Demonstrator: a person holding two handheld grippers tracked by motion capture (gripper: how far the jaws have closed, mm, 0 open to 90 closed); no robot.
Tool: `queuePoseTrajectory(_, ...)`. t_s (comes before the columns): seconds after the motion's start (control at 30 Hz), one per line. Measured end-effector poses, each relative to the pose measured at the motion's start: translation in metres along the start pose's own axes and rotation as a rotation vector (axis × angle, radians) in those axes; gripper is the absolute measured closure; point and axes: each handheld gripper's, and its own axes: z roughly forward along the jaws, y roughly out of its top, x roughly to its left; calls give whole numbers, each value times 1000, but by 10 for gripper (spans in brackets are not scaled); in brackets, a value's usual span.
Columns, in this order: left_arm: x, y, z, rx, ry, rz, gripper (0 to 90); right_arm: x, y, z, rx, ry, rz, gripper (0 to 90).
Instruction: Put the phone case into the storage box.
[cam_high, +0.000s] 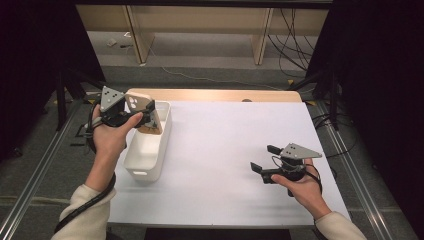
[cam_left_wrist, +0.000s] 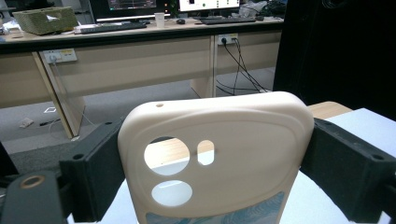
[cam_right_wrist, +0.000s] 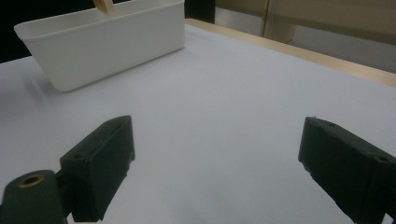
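A cream phone case (cam_high: 141, 106) with round camera holes is held upright above the far end of a white bin (cam_high: 143, 171). My left gripper (cam_high: 149, 115) is shut on it. In the left gripper view the phone case (cam_left_wrist: 243, 140) spans the gap and both black jaws of the left gripper (cam_left_wrist: 210, 161) press on its sides. My right gripper (cam_high: 264, 158) hovers low over the right side of the white table (cam_high: 215, 145), open with nothing between its fingers. In the right gripper view the right gripper (cam_right_wrist: 215, 154) faces the bin (cam_right_wrist: 116, 44), with a tan corner of the case (cam_right_wrist: 103, 6) above it.
The bin stands at the table's left edge, its long side running front to back. A wooden strip (cam_high: 215, 95) borders the table's far edge. Desks (cam_left_wrist: 130, 56) and cables (cam_high: 295, 45) stand on the floor beyond. Dark frames flank both sides.
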Motion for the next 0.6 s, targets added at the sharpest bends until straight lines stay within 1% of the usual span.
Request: queuePoseTrajectory(0.6, 3, -5, 3, 13, 9, -2, 109, 0, 0, 0, -3, -2, 0, 115)
